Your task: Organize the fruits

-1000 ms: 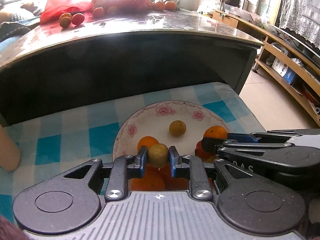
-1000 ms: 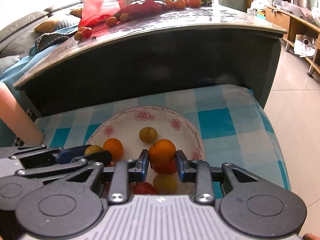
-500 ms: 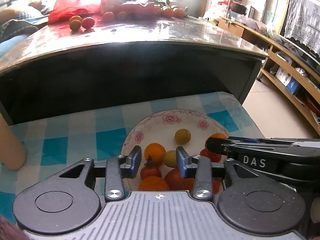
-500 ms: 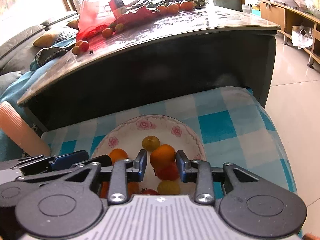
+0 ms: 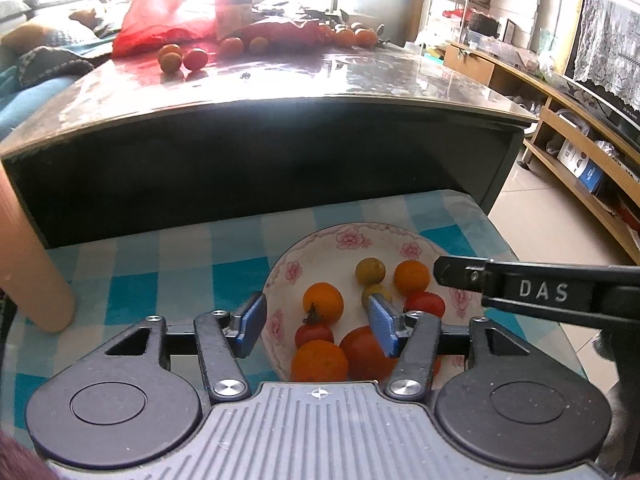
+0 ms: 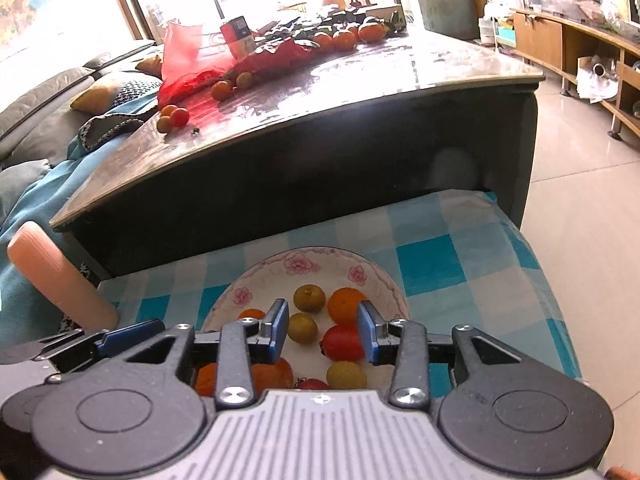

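Left wrist view: orange, yellow-green and red fruits fill floral plate; both jaws released.

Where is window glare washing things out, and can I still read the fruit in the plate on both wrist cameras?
Left wrist view: the backlit window blows out the red bag and the far tabletop; fruit in the floral plate stays sharp and evenly lit. Right wrist view: milder glare streaks the tabletop; the plate reads clearly. Fisheye bends the table edge in both.
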`<state>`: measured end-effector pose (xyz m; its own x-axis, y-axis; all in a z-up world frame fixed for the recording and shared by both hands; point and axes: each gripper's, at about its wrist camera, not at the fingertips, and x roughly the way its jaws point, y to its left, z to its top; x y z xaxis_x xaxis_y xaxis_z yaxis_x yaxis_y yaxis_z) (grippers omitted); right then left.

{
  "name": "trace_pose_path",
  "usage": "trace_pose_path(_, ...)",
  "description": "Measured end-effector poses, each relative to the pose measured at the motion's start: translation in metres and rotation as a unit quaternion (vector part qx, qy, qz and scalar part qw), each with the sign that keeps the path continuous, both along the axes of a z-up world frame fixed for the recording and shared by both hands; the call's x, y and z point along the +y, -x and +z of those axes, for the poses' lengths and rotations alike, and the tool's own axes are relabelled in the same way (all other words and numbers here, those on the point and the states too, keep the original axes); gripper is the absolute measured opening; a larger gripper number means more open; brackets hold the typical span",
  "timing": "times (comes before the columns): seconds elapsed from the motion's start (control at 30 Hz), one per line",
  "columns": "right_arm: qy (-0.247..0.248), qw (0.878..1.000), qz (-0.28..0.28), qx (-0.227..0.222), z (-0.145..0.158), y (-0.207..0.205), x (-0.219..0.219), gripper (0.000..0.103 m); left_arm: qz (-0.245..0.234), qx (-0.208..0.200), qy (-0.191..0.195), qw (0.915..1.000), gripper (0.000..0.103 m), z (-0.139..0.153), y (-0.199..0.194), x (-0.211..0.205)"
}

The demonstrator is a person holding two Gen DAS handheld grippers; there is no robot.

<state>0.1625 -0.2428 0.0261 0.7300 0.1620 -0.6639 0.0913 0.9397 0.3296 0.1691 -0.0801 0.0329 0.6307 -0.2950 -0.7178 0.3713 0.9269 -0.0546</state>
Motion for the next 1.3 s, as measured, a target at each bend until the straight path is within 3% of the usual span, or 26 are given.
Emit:
trace_pose_path(0.33,0.024,1.000,-0.007,0.017,0.004,0.043,0.006,0.055,0.016,-0.006,-0.012,0.9998,0.081,0.005,0.032,0.014)
trace_pose_path(0.87,0.012,1.000,-0.002,0.028,0.005,0.130,0.029,0.061,0.034,-0.029,-0.055,0.9975,0.103,0.007,0.100,0.034)
trace_pose_path(1.3,0.020,0.999,-0.002,0.028,0.003,0.164,0.040,0.062,0.046,-0.027,-0.045,0.9975,0.103,0.007,0.134,0.048)
